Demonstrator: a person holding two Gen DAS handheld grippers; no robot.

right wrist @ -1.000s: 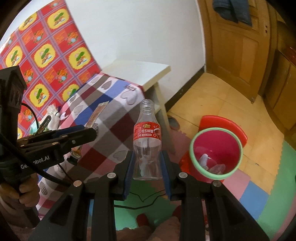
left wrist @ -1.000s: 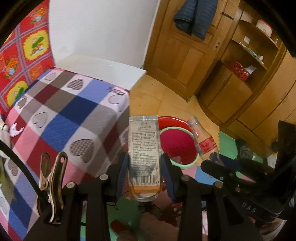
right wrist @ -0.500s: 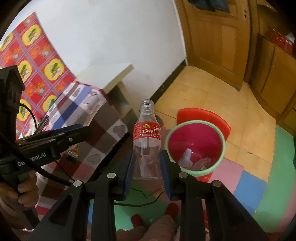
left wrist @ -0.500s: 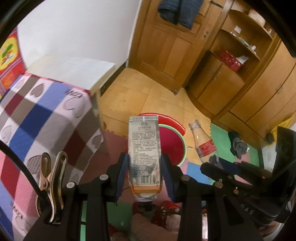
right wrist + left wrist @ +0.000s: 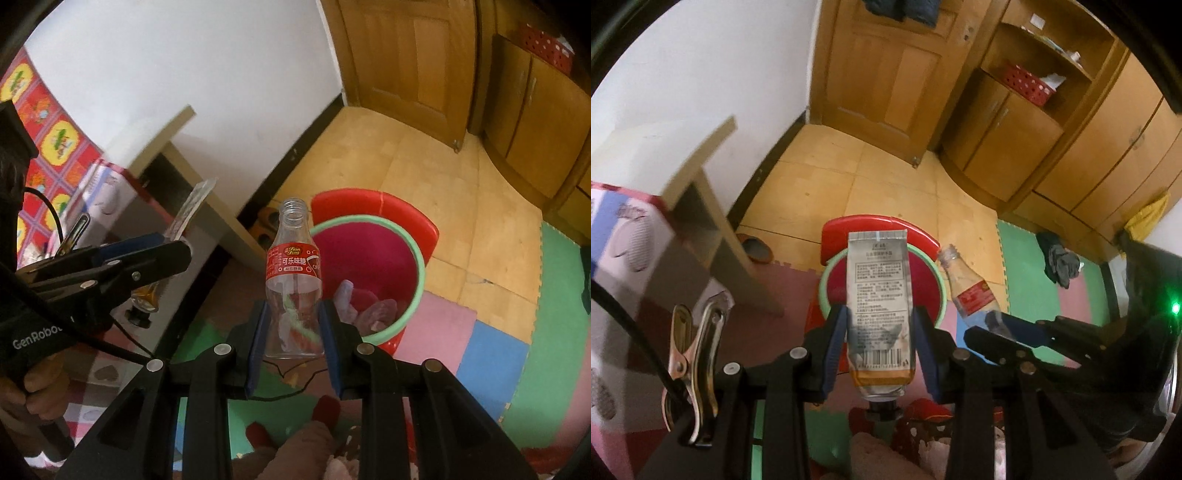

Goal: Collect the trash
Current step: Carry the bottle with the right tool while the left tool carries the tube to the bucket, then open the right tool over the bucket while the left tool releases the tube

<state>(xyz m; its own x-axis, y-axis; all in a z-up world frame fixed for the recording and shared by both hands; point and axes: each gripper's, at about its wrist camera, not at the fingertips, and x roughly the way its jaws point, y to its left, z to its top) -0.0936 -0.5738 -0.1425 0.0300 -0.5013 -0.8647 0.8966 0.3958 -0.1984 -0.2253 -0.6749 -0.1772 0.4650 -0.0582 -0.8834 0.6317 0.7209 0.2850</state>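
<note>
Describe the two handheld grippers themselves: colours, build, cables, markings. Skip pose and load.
Both are matte black with silver rivets and blue pads on the fingers. The left gripper has a black cable with a metal spring clip beside it; seen from the right wrist camera, its body reads "GenRobot". The right gripper shows a green indicator light in the left camera.

Both grippers share one build: the left gripper (image 5: 879, 347) and the right gripper (image 5: 293, 339) have matte black angular arms, round silver screws and blue pads. A steel spring clip (image 5: 692, 369) and black cable (image 5: 624, 332) sit at lower left. White "GenRobot" lettering (image 5: 37, 338) marks the handle at left; a green light (image 5: 1175, 307) glows at right.
</note>
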